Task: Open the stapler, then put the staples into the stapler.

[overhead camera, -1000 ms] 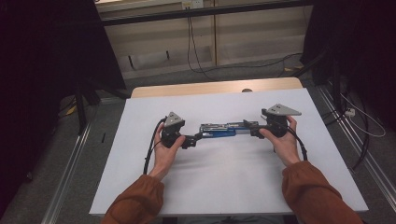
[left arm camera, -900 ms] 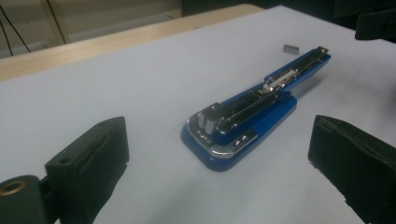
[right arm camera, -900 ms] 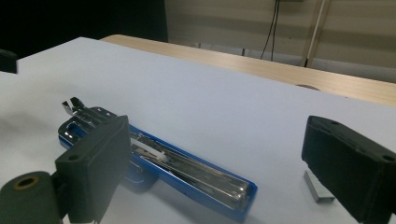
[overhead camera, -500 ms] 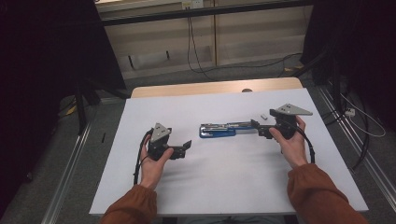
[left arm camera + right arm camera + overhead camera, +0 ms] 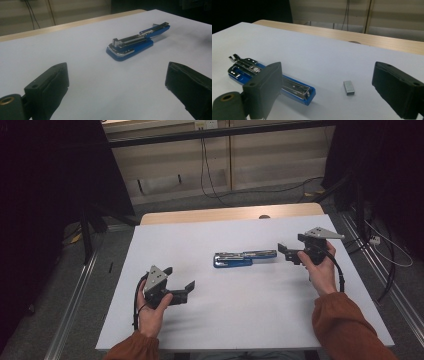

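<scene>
Room edges fading into black, right gripper's near jaw covering part of the opened-flat blue metal stapler, small grey staple block sitting just beside, left gripper also hanging released and empty, white tabletop glaring under wall cables.

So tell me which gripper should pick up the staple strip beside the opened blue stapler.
Right. The right gripper, open, looks straight at the staple strip; the left gripper sits farther off, beyond the stapler.

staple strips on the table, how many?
1: a small staple strip lies on the white table, just right of the opened blue stapler. Others may be hidden.
</scene>
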### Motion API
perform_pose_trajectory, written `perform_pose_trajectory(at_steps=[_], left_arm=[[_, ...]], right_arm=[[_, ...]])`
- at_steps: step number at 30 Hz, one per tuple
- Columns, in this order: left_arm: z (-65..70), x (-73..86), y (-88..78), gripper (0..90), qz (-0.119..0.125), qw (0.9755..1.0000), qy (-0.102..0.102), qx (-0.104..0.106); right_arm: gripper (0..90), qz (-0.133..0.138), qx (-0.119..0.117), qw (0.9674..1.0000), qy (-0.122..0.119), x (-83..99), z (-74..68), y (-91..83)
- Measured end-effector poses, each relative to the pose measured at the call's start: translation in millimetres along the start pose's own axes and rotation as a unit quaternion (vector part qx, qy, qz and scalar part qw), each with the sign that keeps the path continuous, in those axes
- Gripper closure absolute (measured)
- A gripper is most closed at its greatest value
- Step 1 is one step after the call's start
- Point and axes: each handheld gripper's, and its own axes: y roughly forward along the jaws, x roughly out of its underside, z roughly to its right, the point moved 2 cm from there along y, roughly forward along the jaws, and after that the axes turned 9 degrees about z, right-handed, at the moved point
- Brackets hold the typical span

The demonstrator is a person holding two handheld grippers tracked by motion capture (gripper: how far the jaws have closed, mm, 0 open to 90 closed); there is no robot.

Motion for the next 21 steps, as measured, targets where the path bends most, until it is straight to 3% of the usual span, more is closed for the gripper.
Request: perform_pose_trajectory(at_steps=[6, 12, 18, 21], left_arm=[[0.2, 3.1, -12.8, 5.2, 0.002, 1.0000, 0.002, -0.004], [2.1, 8.4, -21.9, 5.2, -0.001, 0.9998, -0.002, -0.017], [5.8, 6.1, -28.5, 5.1, 0.001, 0.9998, -0.013, -0.018], [8.4, 2.1, -28.2, 5.1, 0.015, 0.9997, -0.016, -0.013]], right_arm=[[9.6, -0.006, -0.016, 0.9998, 0.011, -0.7, 5.7, 2.9], [7.3, -0.001, -0.011, 0.9998, 0.015, -1.7, 9.7, 9.0], [10.3, -0.024, -0.021, 0.9993, 0.019, -1.4, 13.9, 15.7], [12.2, -0.041, -0.022, 0.9989, 0.004, -2.9, 14.6, 18.5]])
